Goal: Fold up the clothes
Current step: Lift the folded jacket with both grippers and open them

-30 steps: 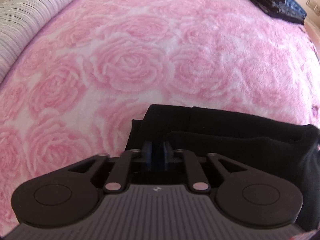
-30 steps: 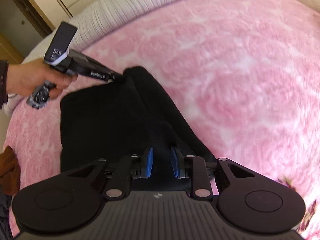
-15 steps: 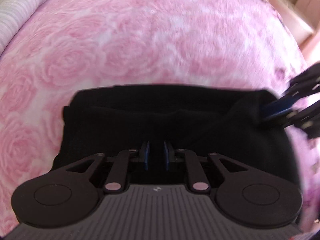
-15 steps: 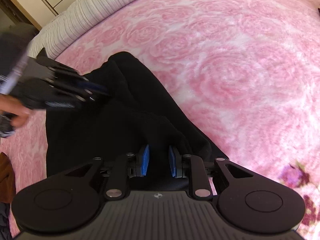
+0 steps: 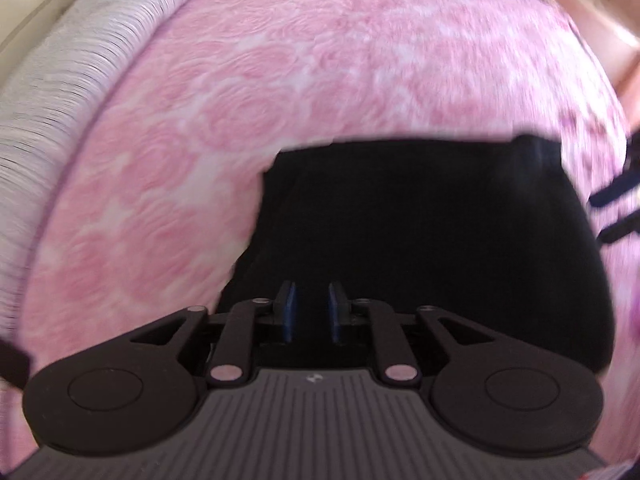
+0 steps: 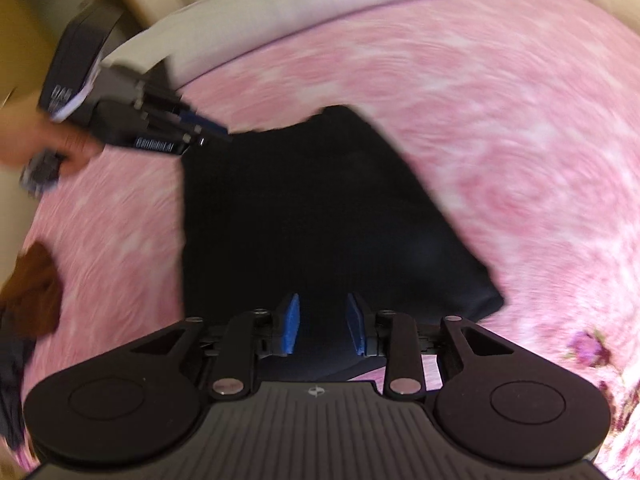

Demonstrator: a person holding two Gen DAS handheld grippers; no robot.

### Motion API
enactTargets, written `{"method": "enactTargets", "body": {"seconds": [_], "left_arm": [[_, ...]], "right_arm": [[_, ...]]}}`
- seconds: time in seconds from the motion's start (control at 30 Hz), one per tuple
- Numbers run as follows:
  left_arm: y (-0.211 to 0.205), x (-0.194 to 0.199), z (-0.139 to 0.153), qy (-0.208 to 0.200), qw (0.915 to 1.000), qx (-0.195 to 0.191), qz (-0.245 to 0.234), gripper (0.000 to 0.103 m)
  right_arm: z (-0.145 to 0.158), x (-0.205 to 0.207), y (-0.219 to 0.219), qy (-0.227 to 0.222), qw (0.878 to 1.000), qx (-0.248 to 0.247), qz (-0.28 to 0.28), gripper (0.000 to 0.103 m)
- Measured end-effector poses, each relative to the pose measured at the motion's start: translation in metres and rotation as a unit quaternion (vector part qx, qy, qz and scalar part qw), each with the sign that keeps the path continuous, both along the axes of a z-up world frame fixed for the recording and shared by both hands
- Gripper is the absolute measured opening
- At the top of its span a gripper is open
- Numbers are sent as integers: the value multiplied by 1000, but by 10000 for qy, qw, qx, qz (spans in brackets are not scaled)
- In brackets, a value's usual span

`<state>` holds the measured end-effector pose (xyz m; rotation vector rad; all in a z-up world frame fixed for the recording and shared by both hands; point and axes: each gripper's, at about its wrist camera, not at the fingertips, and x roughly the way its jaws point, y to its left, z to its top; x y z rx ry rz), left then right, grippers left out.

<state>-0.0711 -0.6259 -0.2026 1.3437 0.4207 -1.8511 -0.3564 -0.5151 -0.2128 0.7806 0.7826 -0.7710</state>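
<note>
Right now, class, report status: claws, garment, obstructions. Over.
Left claw open, empty. Right claw open, empty. Black garment folded on pink blanket. Nothing blocking it.

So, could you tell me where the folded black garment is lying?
The black garment lies on the pink rose blanket, directly ahead of both grippers, in both wrist views.

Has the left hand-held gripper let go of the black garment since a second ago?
Yes. Its blue pads, pinched together before, now stand apart, and in the right wrist view the left hand-held gripper sits at the black garment's far corner over the pink blanket.
</note>
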Motion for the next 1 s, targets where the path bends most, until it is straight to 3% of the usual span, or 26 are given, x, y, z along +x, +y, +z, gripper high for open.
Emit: {"method": "enactTargets", "body": {"seconds": [0.07, 0.13, 0.17, 0.27, 0.43, 0.5, 0.6, 0.67, 0.73, 0.77, 0.87, 0.9, 0.97, 1.0], "left_arm": [[23, 17, 2, -249, 9992, -178, -259, 35], [48, 28, -3, -511, 9959, -396, -639, 46], [61, 32, -9, -632, 9928, -523, -871, 53], [97, 39, -36, -1007, 9764, -929, -1668, 60], [136, 39, -85, -1784, 9208, -1877, -2917, 64], [144, 39, -102, -1940, 8950, -2251, -3326, 66], [144, 37, -123, -2046, 8698, -2592, -3666, 69], [144, 36, -136, -2109, 8531, -2782, -3878, 73], [143, 35, -144, -2172, 8354, -3025, -4042, 80], [142, 35, -147, -2204, 8269, -3143, -4108, 84], [141, 33, -148, -2349, 7998, -3387, -4363, 86], [140, 33, -149, -2415, 7903, -3465, -4438, 85], [138, 29, -145, -2420, 7857, -3489, -4499, 82], [136, 26, -142, -2383, 7877, -3493, -4480, 82]], "right_arm": [[3, 23, 21, 125, 9992, -175, 337, 42], [-1, 49, 42, 334, 9970, -363, 605, 53], [-7, 60, 48, 560, 9946, -518, 699, 54], [-28, 91, 67, 1253, 9824, -991, 972, 61], [-63, 142, 98, 2383, 9447, -1759, 1408, 71], [-77, 163, 110, 2822, 9238, -2056, 1574, 71], [-97, 194, 129, 3461, 8863, -2488, 1813, 76], [-93, 186, 129, 3450, 8852, -2555, 1793, 80], [-88, 178, 129, 3429, 8847, -2617, 1767, 68], [-86, 174, 129, 3418, 8845, -2647, 1755, 67], [-78, 161, 130, 3385, 8837, -2739, 1716, 53], [-76, 157, 130, 3374, 8834, -2769, 1704, 44], [-71, 148, 130, 3351, 8829, -2830, 1678, 39], [-68, 144, 130, 3340, 8825, -2861, 1665, 39]]}}
